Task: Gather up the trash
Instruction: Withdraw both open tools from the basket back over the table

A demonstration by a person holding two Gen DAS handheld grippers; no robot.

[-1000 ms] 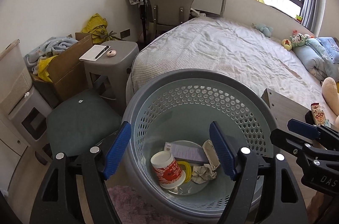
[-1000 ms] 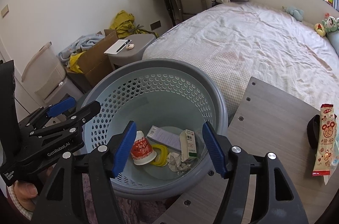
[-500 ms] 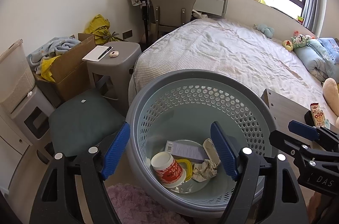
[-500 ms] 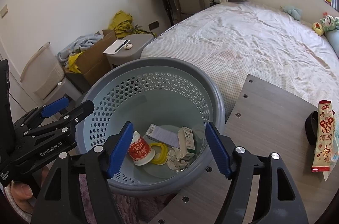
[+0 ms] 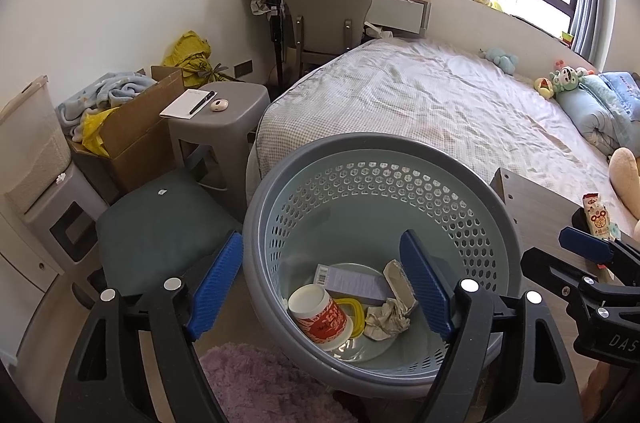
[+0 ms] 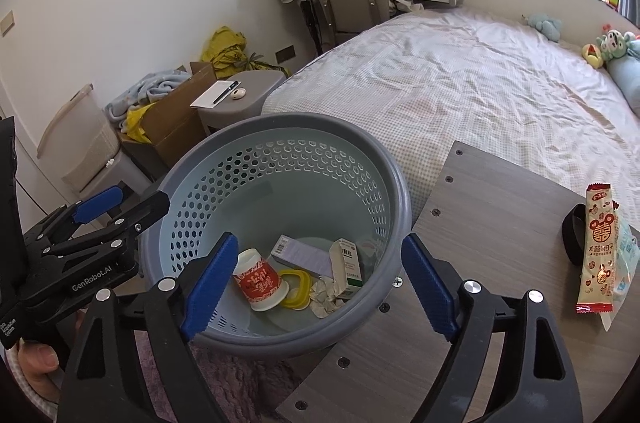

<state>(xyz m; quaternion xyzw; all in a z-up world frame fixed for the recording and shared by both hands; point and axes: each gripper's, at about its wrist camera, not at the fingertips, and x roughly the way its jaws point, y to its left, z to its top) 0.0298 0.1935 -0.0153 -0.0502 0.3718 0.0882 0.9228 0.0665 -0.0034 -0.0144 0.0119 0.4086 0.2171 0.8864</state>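
Bin: the round grey perforated plastic basket (image 6: 394, 179) stands on the floor against the grey wood-grain bench (image 6: 500, 223), mouth up, already holding a red-and-white paper cup (image 6: 256, 279), boxes and crumpled paper.
Right tool (image 6: 318, 281): its jaws have just been opening, now spread wide over the bin, nothing between them.
Left tool (image 5: 320, 287): spread wide, empty, above the bin.
Remaining trash: the long red-and-cream snack wrapper (image 6: 599, 247) lies flat on the bench's right side, long axis running away from the camera, one end tilted slightly right.
Risk: a thin flat wrapper could probably slide from the pads, or the black band (image 6: 571, 237) beside it could get pinched too.
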